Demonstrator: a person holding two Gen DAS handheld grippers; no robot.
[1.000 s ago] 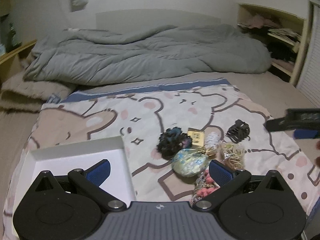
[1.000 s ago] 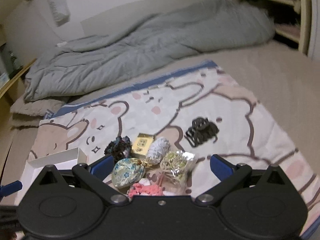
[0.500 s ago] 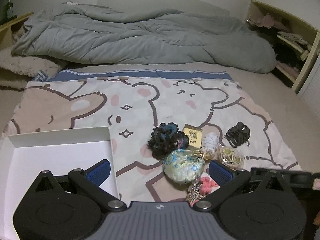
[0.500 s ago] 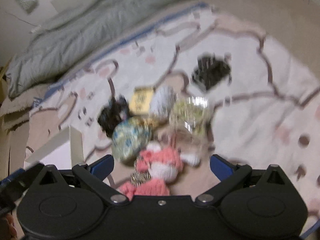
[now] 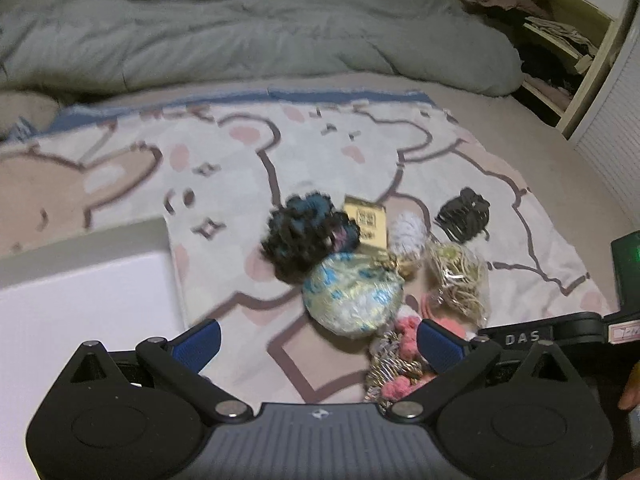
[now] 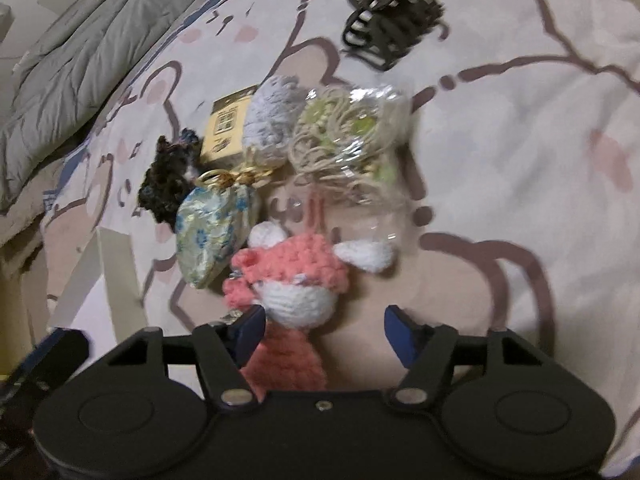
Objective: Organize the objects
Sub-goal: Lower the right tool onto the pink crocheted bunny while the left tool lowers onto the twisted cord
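Your left gripper point(image 5: 318, 342) hangs wide open over the blanket point(image 5: 360, 152), holding nothing. The pouch point(image 5: 352, 294) lies just ahead between its fingers, touching the dark scrunchie point(image 5: 308, 236). The white box point(image 5: 80, 300) sits left.

Fuzzy crocheted yarn doll point(image 6: 298, 280), shiny brocade cloth pouch point(image 6: 212, 236) (gold metal clasp), glossy clear plastic bag point(image 6: 352, 136), matt black plastic hair claw point(image 6: 390, 40), soft printed blanket point(image 6: 520, 168)

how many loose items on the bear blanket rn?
7. dark scrunchie, yellow card, grey fluffy ball, floral pouch, bagged hair ties, all bunched together; pink crochet doll nearest the right tool; black claw clip apart, farther back. More may be hidden underneath.
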